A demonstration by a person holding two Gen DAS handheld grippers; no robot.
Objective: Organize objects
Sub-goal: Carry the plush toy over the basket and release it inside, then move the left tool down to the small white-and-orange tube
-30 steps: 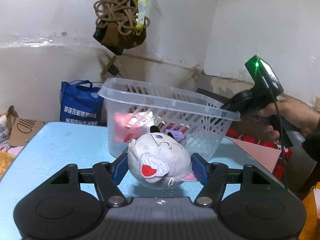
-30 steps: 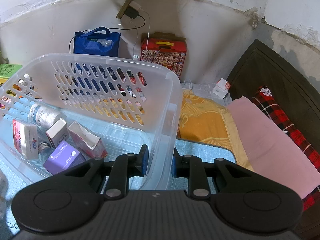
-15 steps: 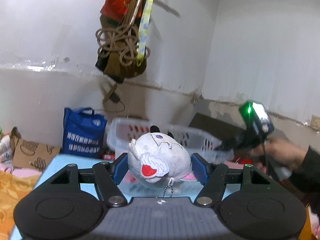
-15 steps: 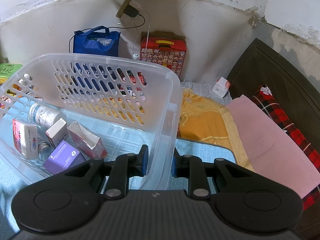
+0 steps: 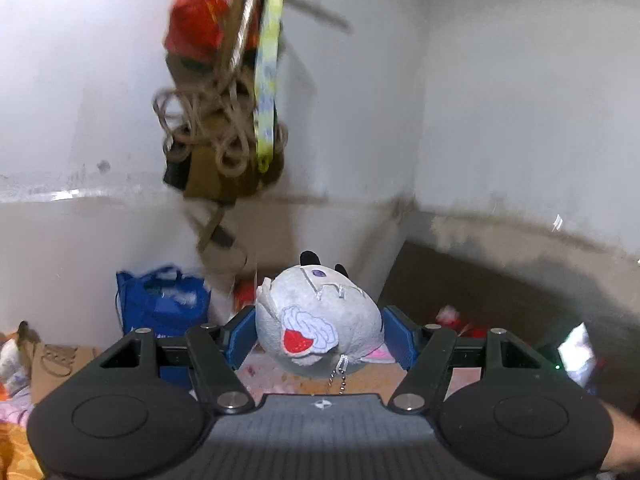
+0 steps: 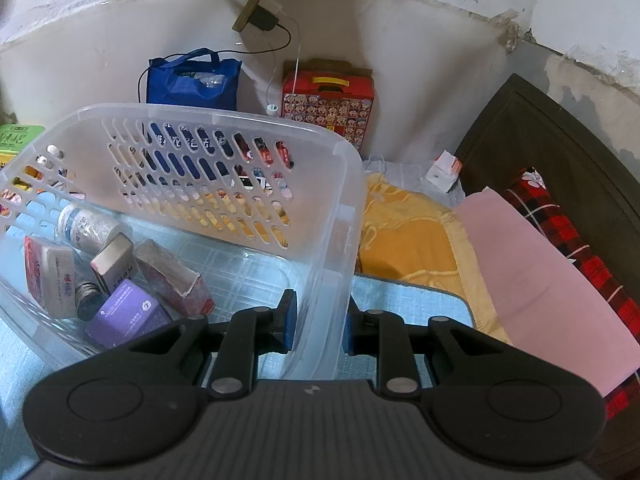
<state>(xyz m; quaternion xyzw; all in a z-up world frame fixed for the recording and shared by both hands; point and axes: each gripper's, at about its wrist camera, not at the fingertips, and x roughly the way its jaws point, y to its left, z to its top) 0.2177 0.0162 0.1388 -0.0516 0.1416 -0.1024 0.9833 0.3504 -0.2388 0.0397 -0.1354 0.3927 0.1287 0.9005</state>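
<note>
Between my left gripper's [image 5: 318, 336] blue pads sits the grey plush toy [image 5: 318, 322], clenched and held up, open wall beyond. My right gripper [image 6: 318, 320] pinches the clear basket's [image 6: 340, 216] right wall; boxes [image 6: 128, 312] crowd its near-left corner, leaving the floor bare elsewhere.

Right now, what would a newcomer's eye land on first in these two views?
First the grey plush toy, pinched in the left gripper and held high in front of the wall. Next the clear plastic basket, whose side wall the right gripper clamps, with a purple box and other small packages on its floor.
</note>
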